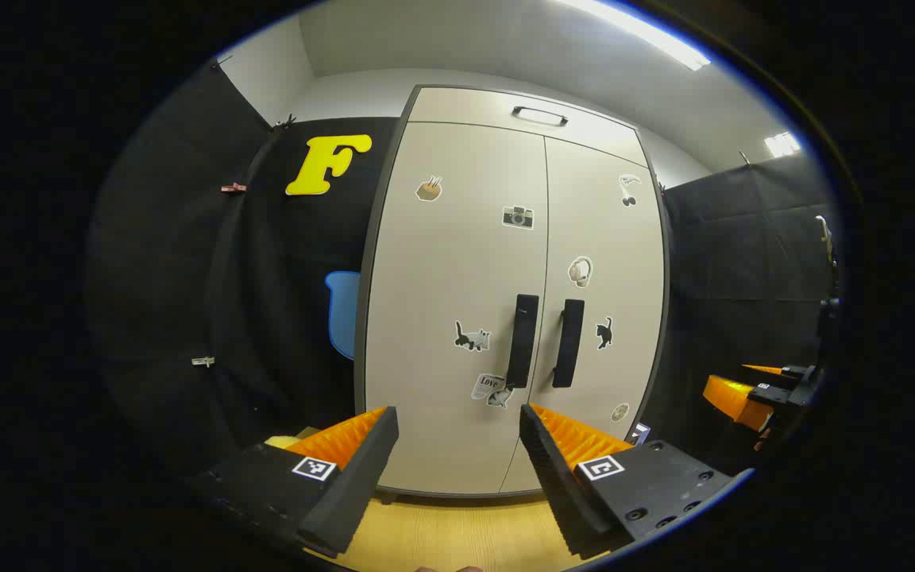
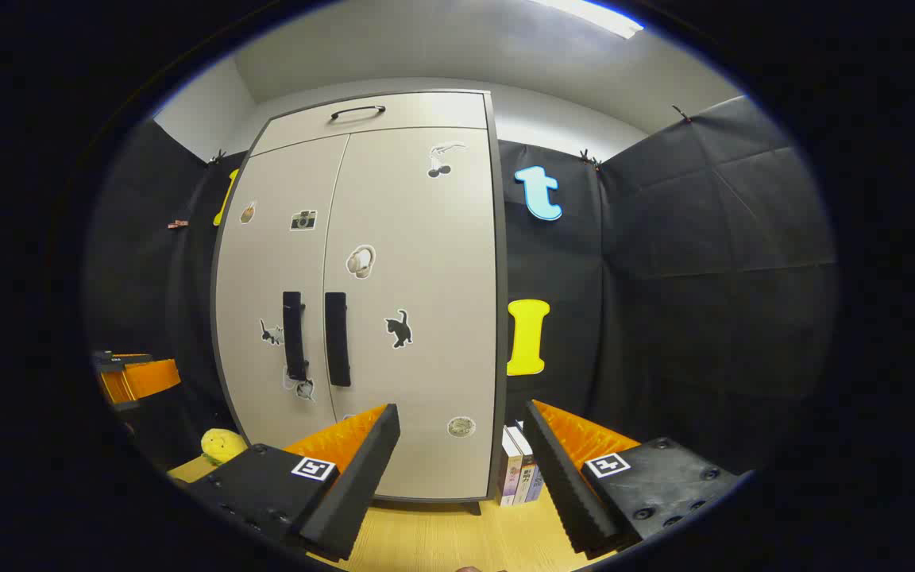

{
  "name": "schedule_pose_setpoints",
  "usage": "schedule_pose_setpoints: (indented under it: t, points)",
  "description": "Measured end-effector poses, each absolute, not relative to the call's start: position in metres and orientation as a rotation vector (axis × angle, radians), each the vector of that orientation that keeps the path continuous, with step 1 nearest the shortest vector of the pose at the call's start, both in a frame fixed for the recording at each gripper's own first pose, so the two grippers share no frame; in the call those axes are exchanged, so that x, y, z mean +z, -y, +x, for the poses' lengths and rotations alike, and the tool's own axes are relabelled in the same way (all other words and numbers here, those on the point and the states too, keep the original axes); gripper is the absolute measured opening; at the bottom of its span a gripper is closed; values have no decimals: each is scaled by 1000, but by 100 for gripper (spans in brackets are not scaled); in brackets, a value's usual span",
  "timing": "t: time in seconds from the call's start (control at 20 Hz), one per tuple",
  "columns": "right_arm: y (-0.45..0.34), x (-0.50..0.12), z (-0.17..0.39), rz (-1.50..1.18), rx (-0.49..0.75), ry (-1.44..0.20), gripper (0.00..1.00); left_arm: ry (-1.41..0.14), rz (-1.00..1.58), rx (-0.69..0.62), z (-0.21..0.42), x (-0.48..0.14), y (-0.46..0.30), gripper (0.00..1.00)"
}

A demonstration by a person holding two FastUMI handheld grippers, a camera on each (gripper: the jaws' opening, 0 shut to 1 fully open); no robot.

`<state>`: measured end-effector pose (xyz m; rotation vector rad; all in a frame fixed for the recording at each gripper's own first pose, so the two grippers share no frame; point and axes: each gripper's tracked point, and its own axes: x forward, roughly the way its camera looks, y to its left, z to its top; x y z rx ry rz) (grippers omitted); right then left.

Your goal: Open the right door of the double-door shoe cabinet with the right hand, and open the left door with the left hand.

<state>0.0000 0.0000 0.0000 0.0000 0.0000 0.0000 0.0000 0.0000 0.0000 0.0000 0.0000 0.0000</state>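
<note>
Nothing done yet: both doors of the shoe cabinet [image 1: 457,318] closed, left claw [image 1: 457,469] and right claw [image 2: 461,469] spread, well short of right door handle [image 2: 336,339] and left door handle [image 1: 522,341].

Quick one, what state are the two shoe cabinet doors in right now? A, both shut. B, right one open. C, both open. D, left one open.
A: the left door and right door sit flush, their handles side by side, and both grippers hang open short of them.
</note>
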Motion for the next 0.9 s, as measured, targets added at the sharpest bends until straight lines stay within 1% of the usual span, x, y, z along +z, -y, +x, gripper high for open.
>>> schedule_pose_setpoints:
  t: [0.9]
  points:
    - [-26,7,7,-2,71,-19,98,-18,30,27,-8,-8,-10,95]
